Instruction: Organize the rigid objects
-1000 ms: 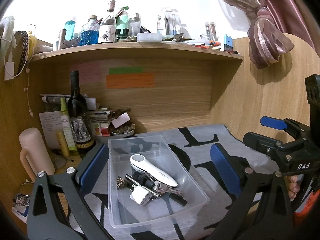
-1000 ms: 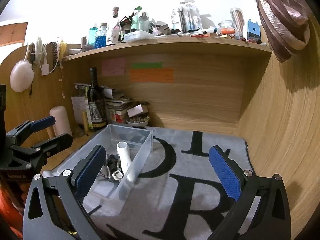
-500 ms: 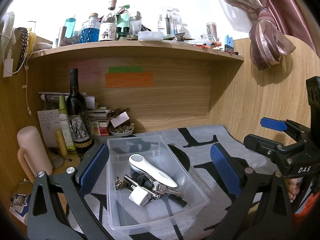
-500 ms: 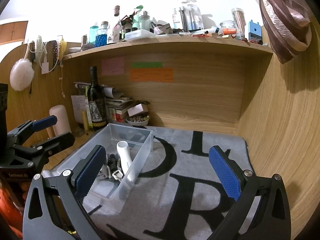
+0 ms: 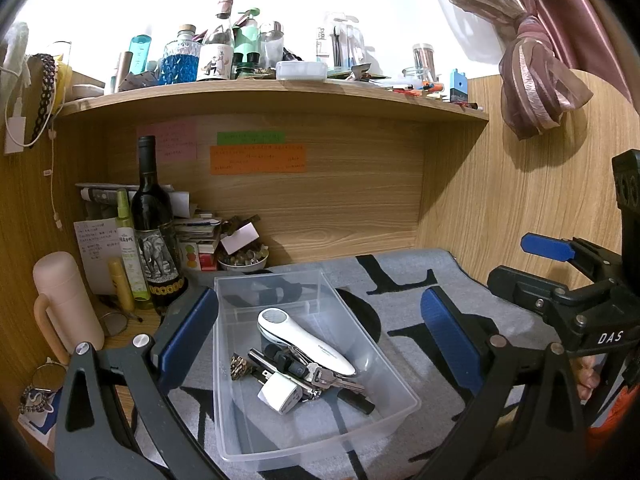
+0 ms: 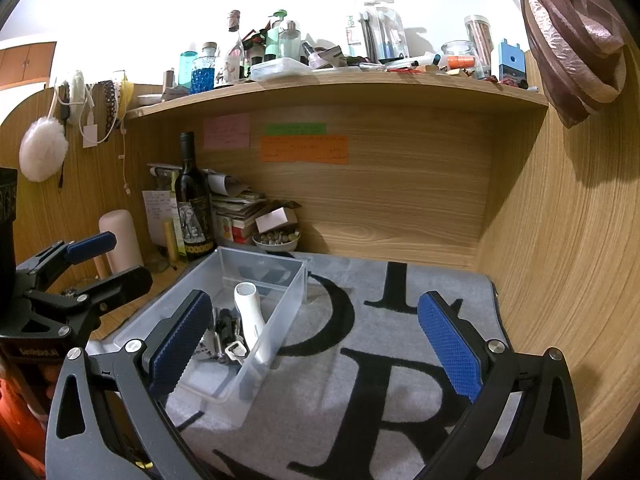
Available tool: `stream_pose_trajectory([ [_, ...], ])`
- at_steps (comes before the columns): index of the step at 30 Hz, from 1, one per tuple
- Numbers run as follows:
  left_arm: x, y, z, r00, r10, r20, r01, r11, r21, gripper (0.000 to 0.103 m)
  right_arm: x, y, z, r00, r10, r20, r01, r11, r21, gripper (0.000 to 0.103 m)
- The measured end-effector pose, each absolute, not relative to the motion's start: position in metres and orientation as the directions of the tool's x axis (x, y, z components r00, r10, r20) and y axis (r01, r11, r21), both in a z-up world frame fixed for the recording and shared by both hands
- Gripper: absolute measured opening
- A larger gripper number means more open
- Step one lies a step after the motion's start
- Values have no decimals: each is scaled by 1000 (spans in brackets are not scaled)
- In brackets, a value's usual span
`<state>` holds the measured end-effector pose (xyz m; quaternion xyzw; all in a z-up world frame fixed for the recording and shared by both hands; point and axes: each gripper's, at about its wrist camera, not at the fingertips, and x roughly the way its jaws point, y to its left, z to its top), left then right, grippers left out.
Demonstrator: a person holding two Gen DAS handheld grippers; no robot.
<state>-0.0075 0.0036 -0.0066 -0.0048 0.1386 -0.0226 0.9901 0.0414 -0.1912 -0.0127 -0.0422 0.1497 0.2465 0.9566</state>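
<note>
Little has shifted over the last second: the left tool (image 5: 318, 332) has drifted slightly so the clear plastic bin (image 5: 316, 432) sits a touch lower between its fingers, while the right tool (image 6: 314, 340) looks out on the same scene as before. Both tools are released, their blue, knurled pads spread wide with nothing between them.

Straight ahead of the left tool, framed by its two fingers, the bin rests on a grey, short-pile mat (image 5: 404, 312) printed with bold black letters, which covers the wooden desk (image 5: 120, 340). Inside lie a smooth, white, elongated handheld device (image 5: 304, 340) with a rounded head, a bunch of metal keys (image 5: 328, 378), a small white cube-shaped plug (image 5: 280, 394), a black stick-like piece (image 5: 354, 400) and a small studded metal object (image 5: 239, 366).

From the right tool the bin (image 6: 260, 360) lies ahead and to its left, partly behind the left finger. Beyond the bin stands a dark glass wine bottle (image 5: 154, 236), with a matte pink flask (image 5: 66, 304) off to the left.
</note>
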Motion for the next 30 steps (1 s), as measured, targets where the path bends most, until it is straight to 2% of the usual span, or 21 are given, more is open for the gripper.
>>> stream_pose_trajectory([
  [30,2,12,-13,945,-79,-316,58,996,-73,103,52,-191,-15,813,485,-323,-515,857,-10,103],
])
